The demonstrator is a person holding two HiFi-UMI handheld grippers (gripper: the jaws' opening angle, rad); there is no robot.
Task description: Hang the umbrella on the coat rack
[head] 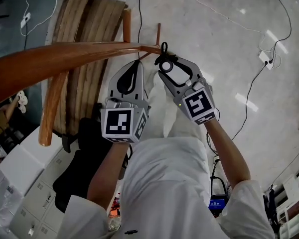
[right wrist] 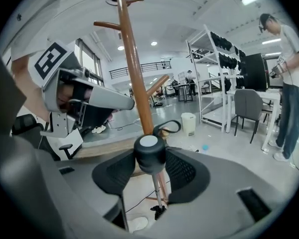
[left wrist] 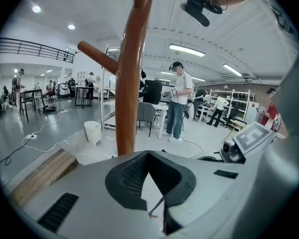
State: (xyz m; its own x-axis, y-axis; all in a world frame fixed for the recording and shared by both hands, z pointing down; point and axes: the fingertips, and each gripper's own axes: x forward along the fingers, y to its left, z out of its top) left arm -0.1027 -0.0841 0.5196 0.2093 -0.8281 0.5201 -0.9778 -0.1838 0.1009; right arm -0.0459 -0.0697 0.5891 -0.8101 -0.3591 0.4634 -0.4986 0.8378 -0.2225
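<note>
The wooden coat rack's pole (head: 65, 59) rises toward me in the head view, with short pegs (head: 158, 34) near its lower part. My right gripper (head: 165, 63) is shut on the black umbrella handle (right wrist: 149, 153), whose white-capped end faces the camera. The handle's black strap loop (right wrist: 169, 127) hangs free in front, close to the pole (right wrist: 134, 73) and a slanted peg (right wrist: 157, 86). A thin shaft (right wrist: 157, 193) runs down below the jaws. My left gripper (head: 138, 63) is shut and holds nothing, just left of the right one, facing the pole (left wrist: 129, 83).
A wooden pallet (head: 84, 34) lies on the floor by the rack's foot. Cables (head: 249, 98) trail over the concrete floor. A black office chair (head: 84, 153) and white lockers (head: 30, 183) stand at my lower left. People (left wrist: 180, 101) and tables stand farther back.
</note>
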